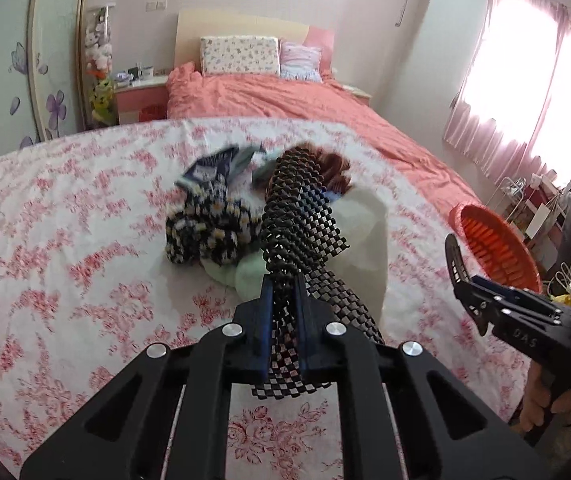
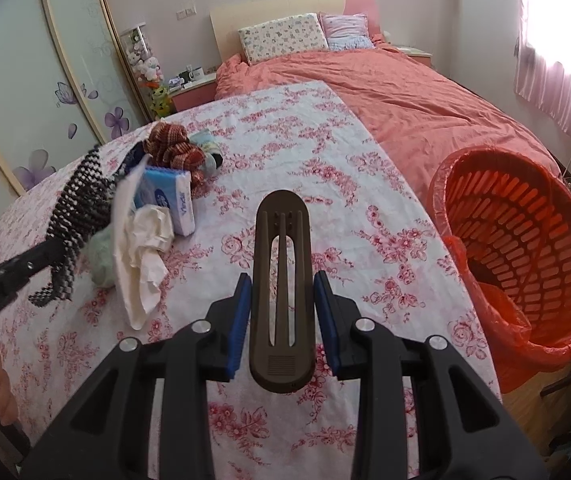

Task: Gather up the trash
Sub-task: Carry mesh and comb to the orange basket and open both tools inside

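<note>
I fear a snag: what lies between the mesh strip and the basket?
Nothing visible blocks it. The left tongs grip the mesh strip; bare tablecloth and the right tongs, holding a brown clip, lie before the basket.

Both wrist views near, downward; share floral cloth (image 1: 65, 240).

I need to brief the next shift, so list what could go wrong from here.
1. The black mesh mat pinched in the left gripper trails into the pile, so it may drag the socks or tissue pack along.
2. The red bin sits off the table's far side, so the mat might miss it.
</note>
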